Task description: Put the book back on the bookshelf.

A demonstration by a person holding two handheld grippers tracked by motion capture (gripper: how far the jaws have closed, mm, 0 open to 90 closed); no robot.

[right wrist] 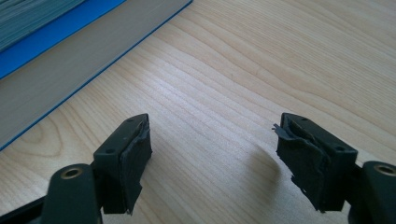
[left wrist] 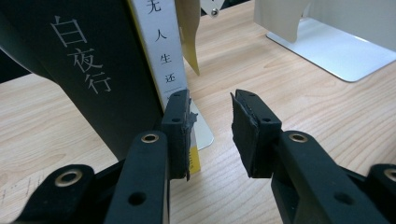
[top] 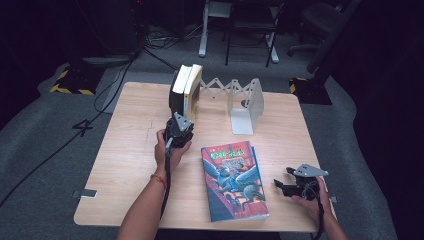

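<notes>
I have the left gripper (left wrist: 210, 128) at the foot of the two upright books (top: 186, 90), which lean at the left end of the white bookend rack (top: 246, 102). Its jaws are apart and grip nothing. I judge they are now placed. Next comes the blue book (top: 234, 181), flat in front of the rack; the right gripper (top: 286, 184), beside it, has its jaws wide apart.
</notes>
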